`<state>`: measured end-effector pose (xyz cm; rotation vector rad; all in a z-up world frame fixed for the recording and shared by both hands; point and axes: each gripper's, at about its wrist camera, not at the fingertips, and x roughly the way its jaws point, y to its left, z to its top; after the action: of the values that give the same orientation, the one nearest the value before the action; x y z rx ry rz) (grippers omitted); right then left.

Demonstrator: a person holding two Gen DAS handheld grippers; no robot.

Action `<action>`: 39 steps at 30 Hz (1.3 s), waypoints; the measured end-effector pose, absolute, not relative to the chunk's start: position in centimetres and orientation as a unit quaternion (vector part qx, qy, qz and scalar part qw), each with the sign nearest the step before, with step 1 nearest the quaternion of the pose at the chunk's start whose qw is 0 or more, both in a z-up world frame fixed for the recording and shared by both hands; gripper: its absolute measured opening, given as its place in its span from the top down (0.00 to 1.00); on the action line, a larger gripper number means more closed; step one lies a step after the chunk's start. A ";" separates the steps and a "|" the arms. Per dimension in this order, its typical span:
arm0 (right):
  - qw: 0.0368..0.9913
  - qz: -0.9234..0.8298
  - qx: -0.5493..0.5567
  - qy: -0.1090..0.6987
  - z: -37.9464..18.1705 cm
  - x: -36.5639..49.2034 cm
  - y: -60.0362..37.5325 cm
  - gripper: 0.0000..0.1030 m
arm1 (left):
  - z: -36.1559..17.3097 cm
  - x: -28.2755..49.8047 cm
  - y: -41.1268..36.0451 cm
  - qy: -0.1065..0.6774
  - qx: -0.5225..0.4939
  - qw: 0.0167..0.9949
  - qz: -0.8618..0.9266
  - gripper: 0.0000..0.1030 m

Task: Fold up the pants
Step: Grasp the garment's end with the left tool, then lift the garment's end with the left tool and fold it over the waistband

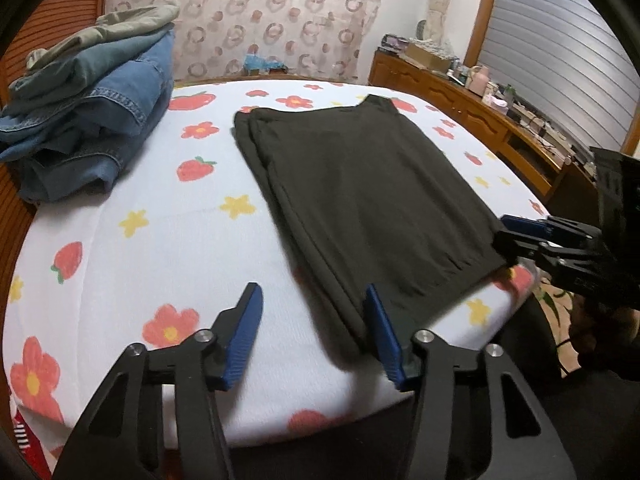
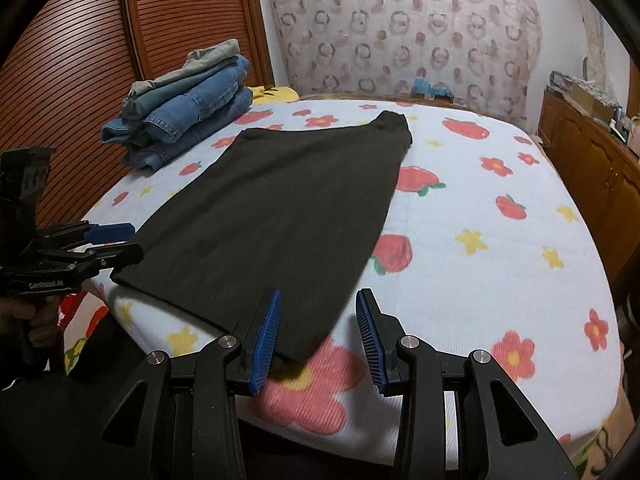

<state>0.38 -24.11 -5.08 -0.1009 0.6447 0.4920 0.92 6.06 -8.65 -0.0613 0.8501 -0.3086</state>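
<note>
Dark pants (image 1: pixel 360 200) lie flat, folded lengthwise, on a bed with a white flower-and-strawberry sheet (image 1: pixel 160 248); they also show in the right wrist view (image 2: pixel 280 208). My left gripper (image 1: pixel 314 312) is open, over the near left corner of the pants, empty. My right gripper (image 2: pixel 318 320) is open, over the near right corner, empty. Each gripper shows in the other's view: the right one (image 1: pixel 516 236) at the pants' right corner, the left one (image 2: pixel 120 240) at the left corner.
A stack of folded jeans and green trousers (image 1: pixel 88 120) sits at the far left of the bed, also in the right wrist view (image 2: pixel 188 108). A wooden louvred door (image 2: pixel 80 80) stands left. A cluttered wooden cabinet (image 1: pixel 480 108) runs along the right.
</note>
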 end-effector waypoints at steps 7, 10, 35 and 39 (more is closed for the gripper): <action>0.915 0.239 -0.049 0.322 -5.5 0.5 -23.8 0.61 | -8.8 0.5 5.4 0.415 -0.030 0.895 -0.160 0.57; 0.915 0.239 -0.048 0.321 -5.6 0.6 -23.8 0.61 | -8.8 0.5 5.1 0.410 -0.028 0.898 -0.157 0.58; 0.907 0.289 -0.024 0.305 -3.8 1.3 -23.9 0.91 | -6.4 1.5 4.3 0.376 -0.028 0.907 -0.189 0.93; 0.915 0.289 -0.023 0.279 -2.2 2.0 -23.7 0.91 | -4.9 2.8 4.2 0.355 -0.026 0.915 -0.188 0.93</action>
<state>2.03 -23.71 -2.16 -0.0483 0.5740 0.5951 2.82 4.20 -4.89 -0.0533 0.7316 -0.3879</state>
